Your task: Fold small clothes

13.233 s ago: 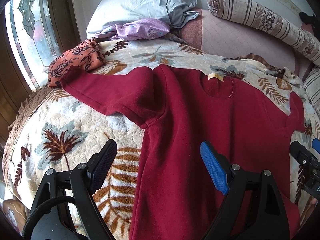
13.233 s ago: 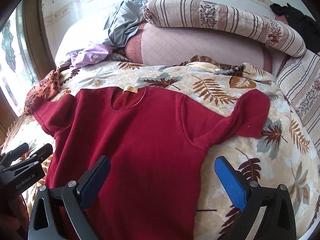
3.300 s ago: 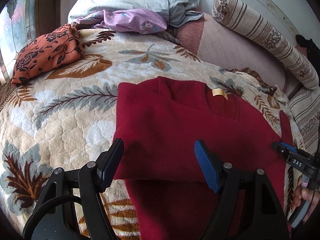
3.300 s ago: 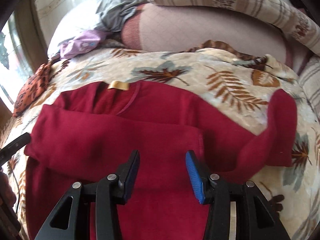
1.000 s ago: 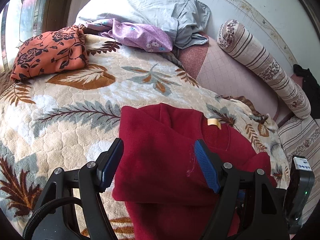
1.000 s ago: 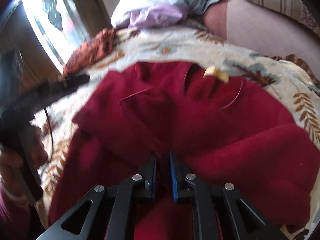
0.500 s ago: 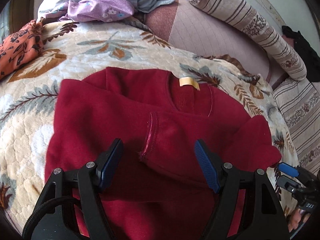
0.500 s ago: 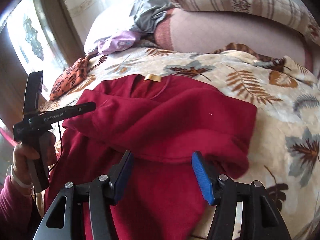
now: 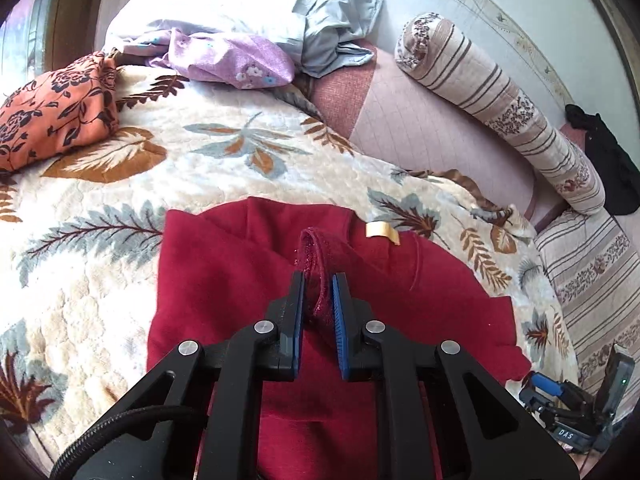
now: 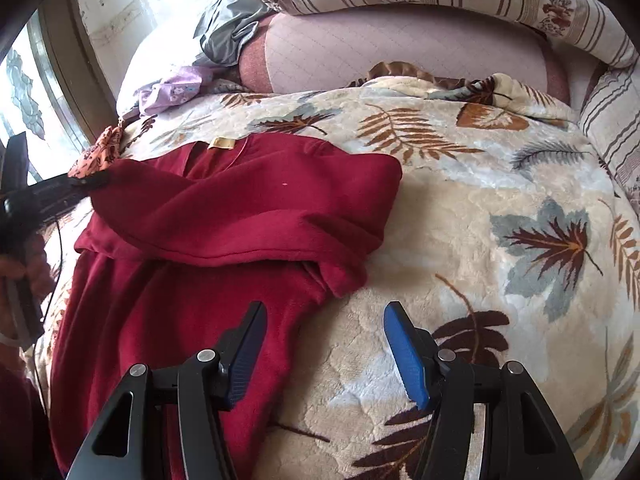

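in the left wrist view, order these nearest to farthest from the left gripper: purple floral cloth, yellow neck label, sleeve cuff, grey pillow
1. sleeve cuff, pinched in the left gripper
2. yellow neck label, just beyond, to the right
3. purple floral cloth, far back, left of centre
4. grey pillow, behind the cloth, by the wall

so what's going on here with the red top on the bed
A person is folding a red top on a leaf-print blanket with two handheld grippers. Both sleeves are folded in across the chest. The left gripper has just closed on a sleeve cuff and pinches it. The right gripper is open over the top's right edge, holding nothing.
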Demonstrator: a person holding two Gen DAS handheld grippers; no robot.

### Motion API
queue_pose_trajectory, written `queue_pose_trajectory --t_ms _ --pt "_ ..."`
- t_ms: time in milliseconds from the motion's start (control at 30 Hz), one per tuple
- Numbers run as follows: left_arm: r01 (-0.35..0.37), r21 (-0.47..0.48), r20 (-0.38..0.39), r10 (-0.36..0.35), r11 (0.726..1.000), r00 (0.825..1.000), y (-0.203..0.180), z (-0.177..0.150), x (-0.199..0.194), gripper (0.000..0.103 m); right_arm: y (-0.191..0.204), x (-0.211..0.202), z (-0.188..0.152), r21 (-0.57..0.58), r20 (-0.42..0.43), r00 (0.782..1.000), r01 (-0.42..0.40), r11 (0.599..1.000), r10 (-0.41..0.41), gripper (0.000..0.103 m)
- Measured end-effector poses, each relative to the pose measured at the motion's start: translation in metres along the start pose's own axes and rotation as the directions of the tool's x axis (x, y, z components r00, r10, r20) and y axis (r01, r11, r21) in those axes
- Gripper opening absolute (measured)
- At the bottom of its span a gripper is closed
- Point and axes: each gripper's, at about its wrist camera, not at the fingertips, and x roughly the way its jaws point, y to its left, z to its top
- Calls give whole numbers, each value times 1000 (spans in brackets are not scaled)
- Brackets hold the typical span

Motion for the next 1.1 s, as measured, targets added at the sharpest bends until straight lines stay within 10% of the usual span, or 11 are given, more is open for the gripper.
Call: queue_pose_trajectory --t_ms 133,267,467,633,800,933,1100 --pt "-30 -39 -37 28 999 999 12 -3 10 12 10 16 13 -7 15 1000 8 1000 -8 56" --pt "-50 -37 -22 49 998 999 14 -1 6 12 27 21 23 -80 62 993 107 991 -102 16" --pt "-91 -43 -59 88 995 994 20 -4 13 12 13 -1 18 -58 83 991 107 993 -102 3" --pt "-85 -19 -72 83 996 994 13 -10 14 12 -6 14 -9 -42 -31 988 153 987 -154 1" --pt "-85 -26 -76 83 996 994 14 -10 14 12 -34 -9 -5 150 39 999 -27 988 22 8" --pt "-96 -52 -88 91 994 992 21 -9 16 12 -6 -1 5 34 36 999 20 999 -22 49" --pt "-85 -40 -102 81 996 991 17 -11 22 12 15 25 8 -32 29 997 77 997 -76 37"
